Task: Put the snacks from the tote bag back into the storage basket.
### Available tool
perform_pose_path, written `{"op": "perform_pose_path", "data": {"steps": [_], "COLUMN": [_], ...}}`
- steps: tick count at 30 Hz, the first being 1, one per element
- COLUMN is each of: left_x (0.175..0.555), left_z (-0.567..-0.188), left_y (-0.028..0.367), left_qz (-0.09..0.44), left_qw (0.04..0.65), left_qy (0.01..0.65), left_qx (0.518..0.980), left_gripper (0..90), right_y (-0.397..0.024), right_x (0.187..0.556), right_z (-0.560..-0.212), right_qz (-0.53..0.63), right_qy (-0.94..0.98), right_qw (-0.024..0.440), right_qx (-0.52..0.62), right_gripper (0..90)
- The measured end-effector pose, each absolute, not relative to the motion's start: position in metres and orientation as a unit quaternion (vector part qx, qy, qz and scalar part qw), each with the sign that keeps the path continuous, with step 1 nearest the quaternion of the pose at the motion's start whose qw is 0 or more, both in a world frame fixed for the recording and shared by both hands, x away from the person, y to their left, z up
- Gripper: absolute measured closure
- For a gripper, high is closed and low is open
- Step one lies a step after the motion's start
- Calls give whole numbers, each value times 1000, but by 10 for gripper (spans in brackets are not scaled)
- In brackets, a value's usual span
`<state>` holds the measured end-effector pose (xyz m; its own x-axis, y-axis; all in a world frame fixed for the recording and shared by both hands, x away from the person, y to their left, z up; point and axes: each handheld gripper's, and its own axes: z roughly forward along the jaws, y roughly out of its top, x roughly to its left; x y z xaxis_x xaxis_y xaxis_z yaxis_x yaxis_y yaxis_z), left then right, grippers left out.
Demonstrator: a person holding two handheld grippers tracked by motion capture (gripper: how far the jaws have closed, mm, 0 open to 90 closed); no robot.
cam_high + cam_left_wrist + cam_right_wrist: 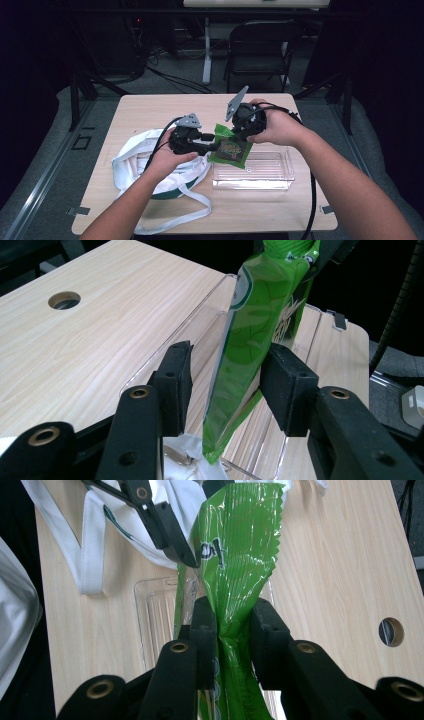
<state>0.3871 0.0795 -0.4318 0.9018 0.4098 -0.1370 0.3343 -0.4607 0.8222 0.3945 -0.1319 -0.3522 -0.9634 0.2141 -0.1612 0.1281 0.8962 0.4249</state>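
Green snack pouch (231, 148), held in the air between the two grippers above the left end of a clear plastic tray (280, 172), near the middle of the worktop (150, 112). We see the right gripper (234, 630) clamped on the pouch: in the right gripper view its two black fingers (205, 630) pinch the crinkled green film between them, and the zigzag edge of the pouch stands beyond them. In the high view the right gripper (239, 131) comes in from the right, at the far corner of the pouch. The left gripper (227, 385) has its fingers apart; in the left gripper view the pouch (250, 340) hangs between the two pads, the right pad (287, 385) at the pouch's edge and the left pad clear of it, so we read no grip there. In the high view the left gripper (212, 146) reaches the pouch from the left. A white cloth bag (145, 165) with a dark green band lies on the near left part of the worktop, under the left hand (167, 159), with its straps trailing toward the near edge. The tray sits just right of the bag. A folding chair (260, 50) stands beyond the far edge.
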Motion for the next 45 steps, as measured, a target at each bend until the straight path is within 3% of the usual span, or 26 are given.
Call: {"op": "perform_pose_path", "data": {"steps": [45], "left_x": [379], "left_z": [-436], "left_y": [132], "left_qz": [42], "left_qw": [484], "left_qy": [276], "left_qx": [829], "left_gripper": [554], "right_y": [-146], "right_x": [415], "right_z": [-361], "right_qz": [171], "right_qy": [972], "right_qw": [132], "right_qx": [87], "right_gripper": [745]}}
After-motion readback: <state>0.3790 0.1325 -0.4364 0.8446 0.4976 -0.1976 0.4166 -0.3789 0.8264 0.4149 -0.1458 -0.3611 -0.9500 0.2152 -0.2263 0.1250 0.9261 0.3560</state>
